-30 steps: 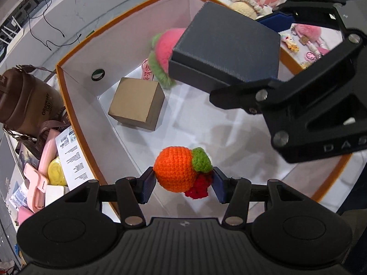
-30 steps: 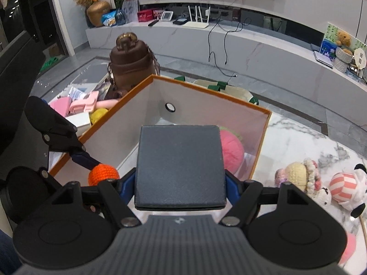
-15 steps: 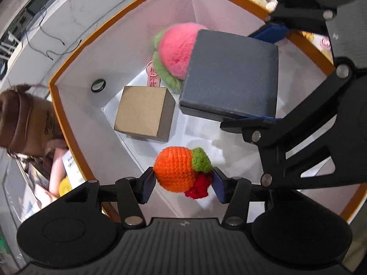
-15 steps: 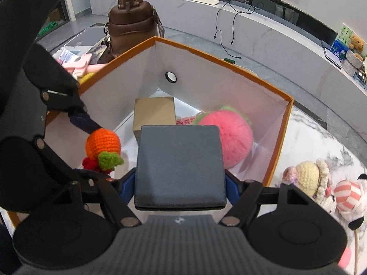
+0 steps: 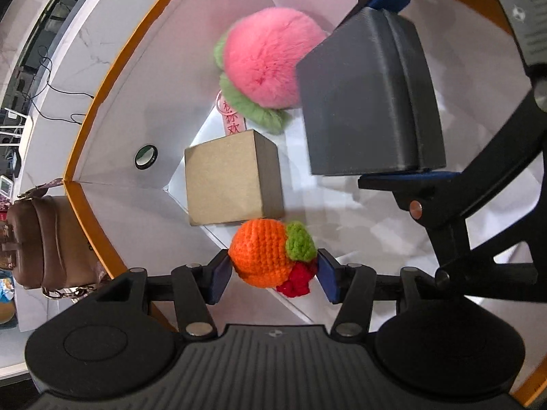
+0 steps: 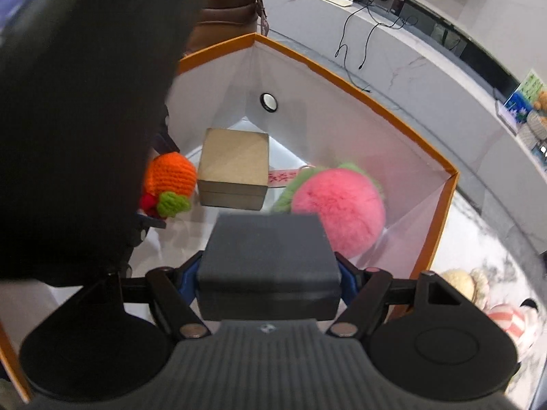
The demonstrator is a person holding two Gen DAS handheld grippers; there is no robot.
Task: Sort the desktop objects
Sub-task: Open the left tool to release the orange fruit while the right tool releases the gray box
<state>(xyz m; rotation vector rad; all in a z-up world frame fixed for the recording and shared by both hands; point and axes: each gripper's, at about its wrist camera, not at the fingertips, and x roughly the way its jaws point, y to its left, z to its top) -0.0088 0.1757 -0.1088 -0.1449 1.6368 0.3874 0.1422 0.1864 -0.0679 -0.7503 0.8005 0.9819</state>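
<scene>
My left gripper [image 5: 271,270] is shut on an orange crocheted fruit [image 5: 261,256] with a green leaf and red bits, held inside the orange-rimmed white box [image 5: 102,78], beside its left wall. The fruit also shows in the right wrist view [image 6: 171,176]. My right gripper [image 6: 270,273] is shut on a dark grey box [image 6: 268,259], held low inside the same box; it shows in the left wrist view [image 5: 369,102] too. A tan cardboard cube [image 5: 232,177] and a pink fluffy ball [image 5: 266,61] lie on the box floor.
A brown bag [image 5: 34,242] stands outside the box's left wall. Plush toys [image 6: 478,294] lie on the marble table to the right of the box. The left gripper's body [image 6: 85,102] blocks the left of the right wrist view.
Both grippers have moved down and forward into the white box with their loads. The cube and pink ball now look much closer.
</scene>
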